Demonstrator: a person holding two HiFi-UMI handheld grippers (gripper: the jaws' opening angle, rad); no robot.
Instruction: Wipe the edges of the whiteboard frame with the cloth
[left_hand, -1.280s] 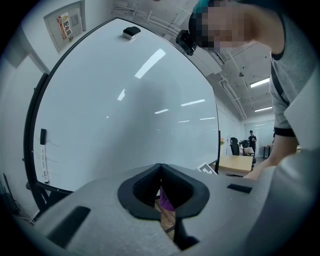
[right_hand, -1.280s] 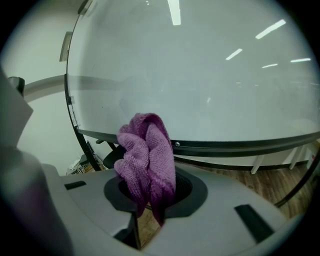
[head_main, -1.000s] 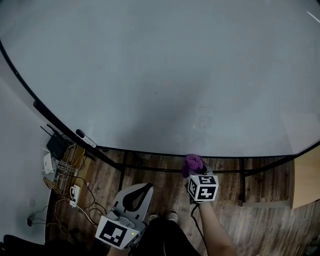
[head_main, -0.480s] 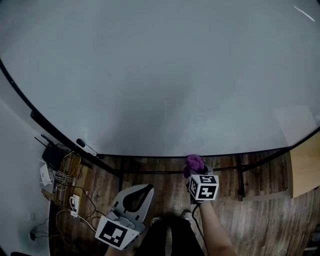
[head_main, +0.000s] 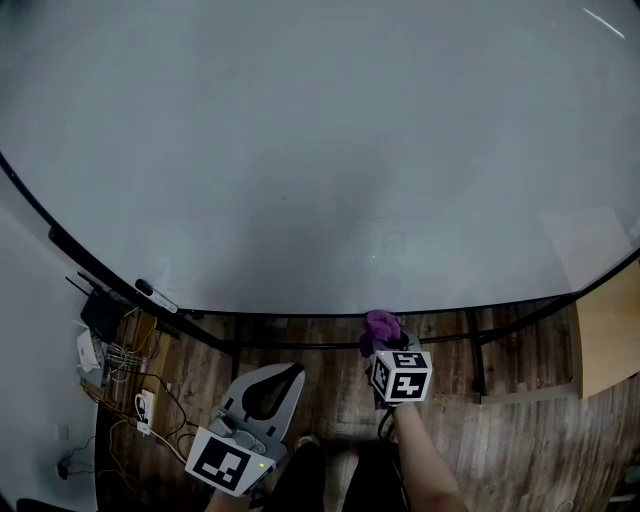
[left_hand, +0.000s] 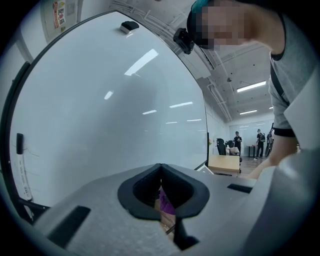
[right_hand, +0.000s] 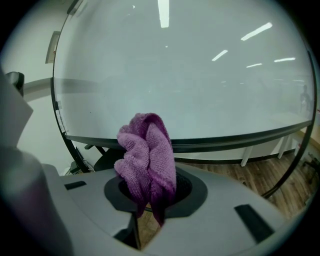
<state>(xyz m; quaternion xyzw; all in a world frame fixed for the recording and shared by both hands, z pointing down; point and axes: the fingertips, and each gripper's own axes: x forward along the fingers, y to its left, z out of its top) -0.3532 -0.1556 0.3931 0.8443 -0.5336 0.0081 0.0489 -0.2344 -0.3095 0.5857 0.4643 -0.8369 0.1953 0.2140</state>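
Cloth position barely changes: the crumpled purple terry cloth (head_main: 381, 325), clamped in our right tool (head_main: 384, 342), stays at lower centre by the whiteboard's black bottom frame edge (head_main: 300, 313), nudged slightly left. We judge the wipe barely advancing. Our left tool (left_hand: 161, 175) hangs lower left, jaws together, empty.

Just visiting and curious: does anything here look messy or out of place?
Only the tangle of cables on the floor beside the whiteboard looks untidy. The purple cloth is bunched in the right gripper; nothing spilled.
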